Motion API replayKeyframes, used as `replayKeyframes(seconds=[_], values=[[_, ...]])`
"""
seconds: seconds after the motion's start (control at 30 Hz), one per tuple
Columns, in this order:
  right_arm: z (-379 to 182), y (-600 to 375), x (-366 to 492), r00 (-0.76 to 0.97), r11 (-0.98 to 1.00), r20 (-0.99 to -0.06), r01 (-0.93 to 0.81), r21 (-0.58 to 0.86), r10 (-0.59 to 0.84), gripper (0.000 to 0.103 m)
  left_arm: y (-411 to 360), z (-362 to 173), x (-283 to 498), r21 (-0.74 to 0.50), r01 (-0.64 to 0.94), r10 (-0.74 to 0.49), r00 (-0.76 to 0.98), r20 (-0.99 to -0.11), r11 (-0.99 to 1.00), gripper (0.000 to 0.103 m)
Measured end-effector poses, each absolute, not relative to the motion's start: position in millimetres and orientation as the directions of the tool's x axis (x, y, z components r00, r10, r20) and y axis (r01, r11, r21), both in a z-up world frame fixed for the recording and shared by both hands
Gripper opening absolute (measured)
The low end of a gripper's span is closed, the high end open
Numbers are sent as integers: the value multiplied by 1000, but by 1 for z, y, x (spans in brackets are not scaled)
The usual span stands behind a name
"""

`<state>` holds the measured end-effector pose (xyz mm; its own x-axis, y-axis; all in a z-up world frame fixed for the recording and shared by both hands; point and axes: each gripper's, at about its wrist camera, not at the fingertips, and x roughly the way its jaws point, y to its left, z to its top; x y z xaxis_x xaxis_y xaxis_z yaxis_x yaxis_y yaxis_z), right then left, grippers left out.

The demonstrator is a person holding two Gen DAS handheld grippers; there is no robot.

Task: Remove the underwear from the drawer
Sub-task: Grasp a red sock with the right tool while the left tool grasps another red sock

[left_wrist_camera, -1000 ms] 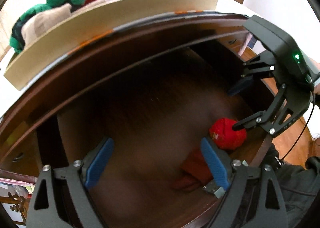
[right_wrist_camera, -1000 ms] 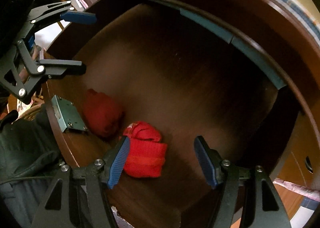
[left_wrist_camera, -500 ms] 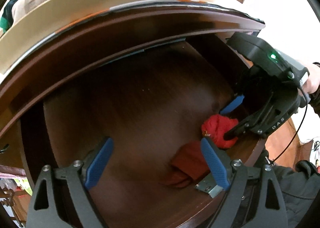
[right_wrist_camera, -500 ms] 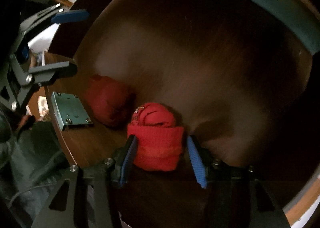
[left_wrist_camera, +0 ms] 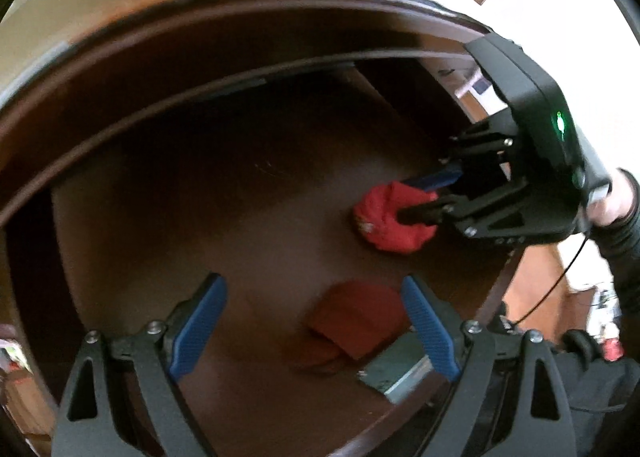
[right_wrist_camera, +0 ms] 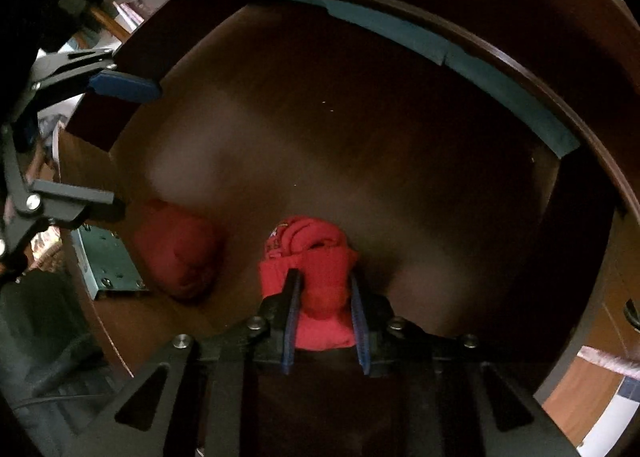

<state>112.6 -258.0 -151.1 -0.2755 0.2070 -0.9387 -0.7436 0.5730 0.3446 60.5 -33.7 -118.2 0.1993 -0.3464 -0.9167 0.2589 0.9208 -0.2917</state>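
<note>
Grasp step under way: right gripper (right_wrist_camera: 324, 321) jaws closing on the rolled red underwear (right_wrist_camera: 316, 277) in the drawer (right_wrist_camera: 360, 129), left gripper (left_wrist_camera: 316, 329) jaws wide and empty; lift-out likely follows.

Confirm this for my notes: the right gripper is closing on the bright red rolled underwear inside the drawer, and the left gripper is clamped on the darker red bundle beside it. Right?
Not quite. The left gripper is open, hovering over the darker red bundle without gripping it, as the left wrist view shows. The rest holds: the right gripper is closing on the bright red rolled underwear inside the drawer.
</note>
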Motion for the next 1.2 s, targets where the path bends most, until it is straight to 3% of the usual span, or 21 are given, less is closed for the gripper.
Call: replayKeyframes(seconds=[0.37,0.63,0.9,1.0,1.07,1.2], values=[[-162,-251,93,-254,562,-938,-752,344,235,26,-56,-158,75,-453,168,-445,-84,-891,875,90],[-164,-259,101,-291,542,-925,-750,379,243,26,-62,-170,79,-460,123,-444,-140,-885,879,90],[-170,-260,112,-319,548,-919,-738,395,232,28,-57,-188,79,-512,37,-500,-167,-850,858,81],[-172,-257,113,-327,539,-918,-744,396,223,31,-54,-191,79,-517,27,-507,-161,-847,856,72],[-171,-254,114,-339,528,-914,-747,405,222,31,-52,-186,81,-522,29,-512,-158,-844,852,55],[-175,-251,115,-381,492,-893,-745,450,239,29,-52,-185,78,-540,48,-530,-135,-837,840,43]])
